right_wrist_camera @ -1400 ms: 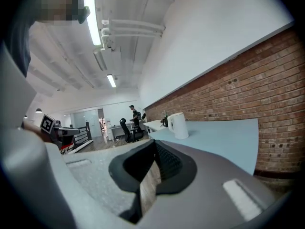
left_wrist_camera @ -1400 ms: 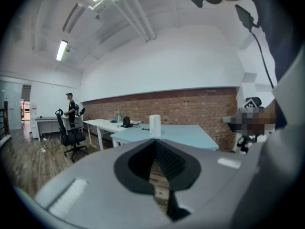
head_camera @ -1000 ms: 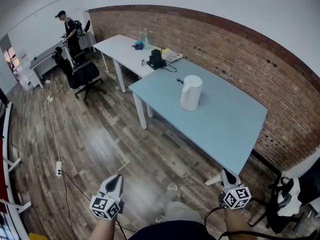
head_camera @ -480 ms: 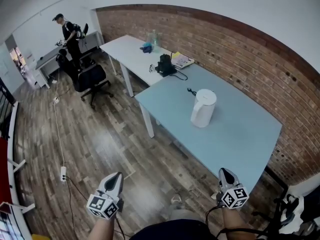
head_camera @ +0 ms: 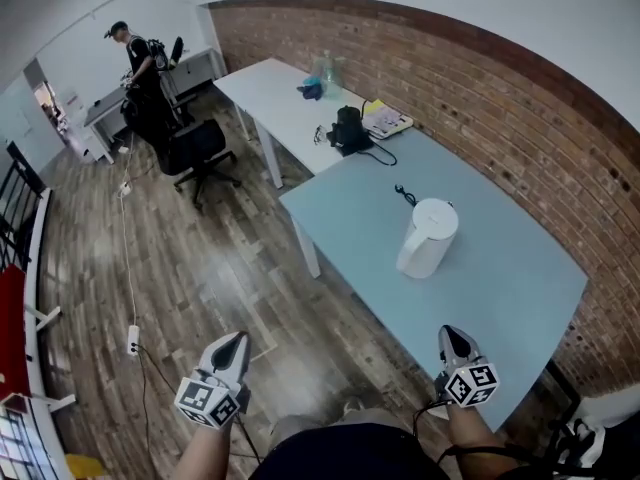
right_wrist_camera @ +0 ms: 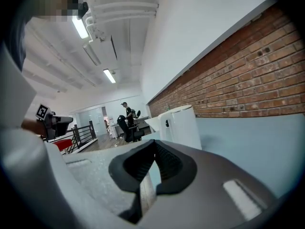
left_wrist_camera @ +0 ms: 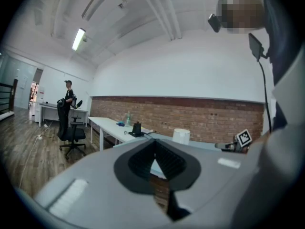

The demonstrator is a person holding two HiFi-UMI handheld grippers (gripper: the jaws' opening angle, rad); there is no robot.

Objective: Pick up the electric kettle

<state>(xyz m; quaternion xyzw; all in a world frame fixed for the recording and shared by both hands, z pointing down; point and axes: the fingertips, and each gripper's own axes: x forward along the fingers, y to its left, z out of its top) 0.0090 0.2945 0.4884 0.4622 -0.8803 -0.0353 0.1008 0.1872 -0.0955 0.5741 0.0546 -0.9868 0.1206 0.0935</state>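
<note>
A room with a red-brick wall (head_camera: 480,98) and a dark wood-plank floor (head_camera: 200,268) is shown. A long pale-blue rectangular table (head_camera: 520,298) is set along the wall, and a white rectangular table (head_camera: 270,93) is butted against its far end. A black office chair (head_camera: 200,146) is seen on the floor by the white table, with a person in dark clothes (head_camera: 138,63) further back at a desk.

The white electric kettle (head_camera: 428,240) is stood upright on the pale-blue table, roughly mid-table. A slightly tapered smooth white body and a round flat white lid are seen; a small dark mark is visible high on its side in the right gripper view (right_wrist_camera: 181,125). In the left gripper view it shows small and far off (left_wrist_camera: 181,136).

A black bag-like object (head_camera: 348,128) is placed near where the two tables meet. A thin black cable (head_camera: 404,194) lies on the table just behind the kettle.

The left gripper (head_camera: 233,341) is held over the floor, jaws pressed together, nothing in them. The right gripper (head_camera: 451,335) is held at the table's near edge, jaws fully closed, empty, well apart from the kettle.
</note>
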